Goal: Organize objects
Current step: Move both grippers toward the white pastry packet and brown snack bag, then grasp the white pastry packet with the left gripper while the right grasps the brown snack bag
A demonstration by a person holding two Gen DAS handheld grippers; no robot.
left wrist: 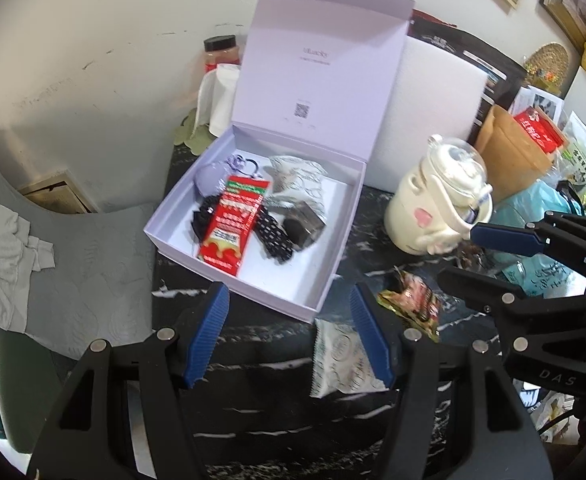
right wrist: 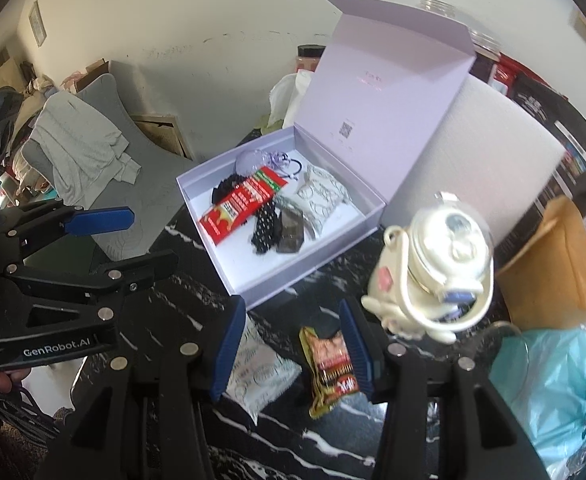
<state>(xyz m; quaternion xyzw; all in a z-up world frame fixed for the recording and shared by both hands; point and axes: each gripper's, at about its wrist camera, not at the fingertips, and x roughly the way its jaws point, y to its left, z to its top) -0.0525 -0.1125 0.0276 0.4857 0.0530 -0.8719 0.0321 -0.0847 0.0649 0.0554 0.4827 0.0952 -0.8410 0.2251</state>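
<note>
Left wrist view is showing the left claw (left wrist: pixel 289 332) hanging with its blue fingers apart and nothing between them, just in front of an open lilac cardboard gift box (left wrist: pixel 325 292) sitting on a black marble-patterned tabletop (left wrist: pixel 253 400). Inside the box a red snack sachet (left wrist: pixel 233 222), a black dotted fabric piece (left wrist: pixel 273 232), a lilac keyring charm (left wrist: pixel 213 176), a dark foil-wrapped block (left wrist: pixel 301 228) and a white patterned packet (left wrist: pixel 301 180) are already lying together. A second white patterned sachet (left wrist: pixel 341 356) is waiting on the tabletop just beside the claw's right finger, and a crumpled red-and-gold snack wrapper (left wrist: pixel 411 300) is lying near it, both outside the box.

In the right wrist view the right claw (right wrist: pixel 293 348) is likewise standing apart and empty, hovering over that wrapper (right wrist: pixel 331 368), with the white sachet (right wrist: pixel 261 372) just beside its left finger. A cream ceramic teapot-shaped jar (right wrist: pixel 429 272) is standing close on the right.

The job appears partway through: loose packets are being gathered into the box. Next, each claw is probably needing to drop onto its nearest packet, close on the thin edge, and carry it over the box wall without bumping the jar.
</note>
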